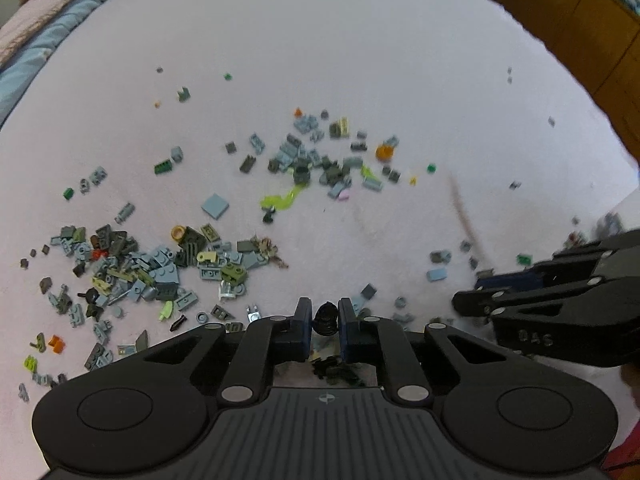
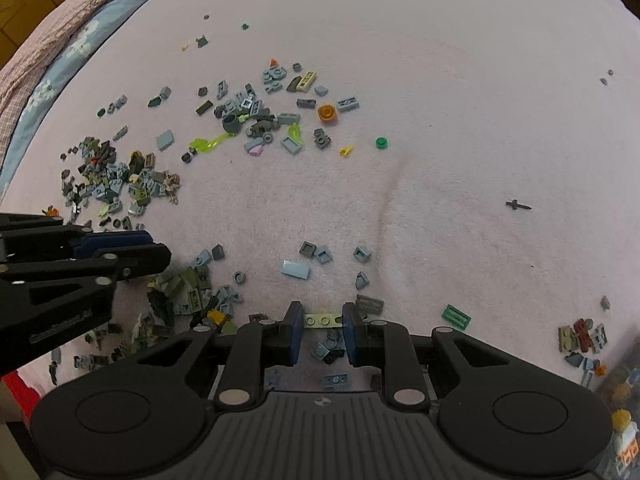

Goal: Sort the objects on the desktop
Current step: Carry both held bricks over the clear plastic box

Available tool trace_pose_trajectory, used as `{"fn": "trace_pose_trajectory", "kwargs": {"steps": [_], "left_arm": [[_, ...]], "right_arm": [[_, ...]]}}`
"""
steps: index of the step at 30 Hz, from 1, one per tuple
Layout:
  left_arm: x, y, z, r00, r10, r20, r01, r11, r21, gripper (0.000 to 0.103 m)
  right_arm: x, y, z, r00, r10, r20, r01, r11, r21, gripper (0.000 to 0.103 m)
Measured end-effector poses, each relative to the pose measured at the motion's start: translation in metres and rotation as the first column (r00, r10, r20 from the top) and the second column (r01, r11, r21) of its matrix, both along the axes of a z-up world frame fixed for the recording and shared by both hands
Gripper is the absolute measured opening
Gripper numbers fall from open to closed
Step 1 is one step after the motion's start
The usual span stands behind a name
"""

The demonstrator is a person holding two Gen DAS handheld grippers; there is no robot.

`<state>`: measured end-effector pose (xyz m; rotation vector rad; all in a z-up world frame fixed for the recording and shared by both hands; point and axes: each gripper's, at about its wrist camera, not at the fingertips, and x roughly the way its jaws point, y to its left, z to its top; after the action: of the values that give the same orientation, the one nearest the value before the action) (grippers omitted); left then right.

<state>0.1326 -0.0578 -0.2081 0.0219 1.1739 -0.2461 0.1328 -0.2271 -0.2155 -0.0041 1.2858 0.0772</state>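
Note:
Many small toy bricks lie scattered on a pale pink cloth (image 1: 360, 60). My left gripper (image 1: 325, 316) is shut on a small black round piece (image 1: 326, 317), held just above a dark pile (image 1: 338, 374). My right gripper (image 2: 322, 320) is shut on a light yellow-green plate (image 2: 320, 321) held flat between the fingertips, above a few grey-blue pieces (image 2: 330, 350). The right gripper shows at the right edge of the left wrist view (image 1: 476, 296). The left gripper shows at the left edge of the right wrist view (image 2: 152, 248).
A large mixed pile (image 1: 136, 268) lies left, another (image 1: 320, 160) in the middle. A neon green piece (image 1: 280, 200), an orange round piece (image 2: 327, 113), a green tile (image 2: 456, 316) and a small pile (image 2: 582, 340) lie about. A quilt (image 2: 60, 52) borders the left; wooden furniture (image 1: 580, 20) stands at the right.

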Motion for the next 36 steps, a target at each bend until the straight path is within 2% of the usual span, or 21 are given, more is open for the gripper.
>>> {"fn": "trace_pose_trajectory", "kwargs": {"steps": [8, 26, 36], "left_arm": [[-0.018, -0.008, 0.036, 0.999, -0.013, 0.038, 0.014, 1.0, -0.023, 0.015], [-0.069, -0.04, 0.131, 0.985, -0.082, 0.154, 0.088, 0.996, -0.033, 0.015], [-0.088, -0.081, 0.182, 0.954, -0.18, 0.24, 0.189, 0.982, -0.014, 0.015]], "right_arm": [[-0.015, 0.004, 0.037, 0.999, -0.018, 0.049, 0.017, 1.0, 0.025, 0.023], [-0.084, -0.006, 0.154, 0.982, -0.021, 0.188, 0.014, 0.999, 0.038, 0.023], [-0.138, -0.029, 0.215, 0.964, 0.005, 0.265, -0.01, 1.0, 0.017, 0.023]]}}
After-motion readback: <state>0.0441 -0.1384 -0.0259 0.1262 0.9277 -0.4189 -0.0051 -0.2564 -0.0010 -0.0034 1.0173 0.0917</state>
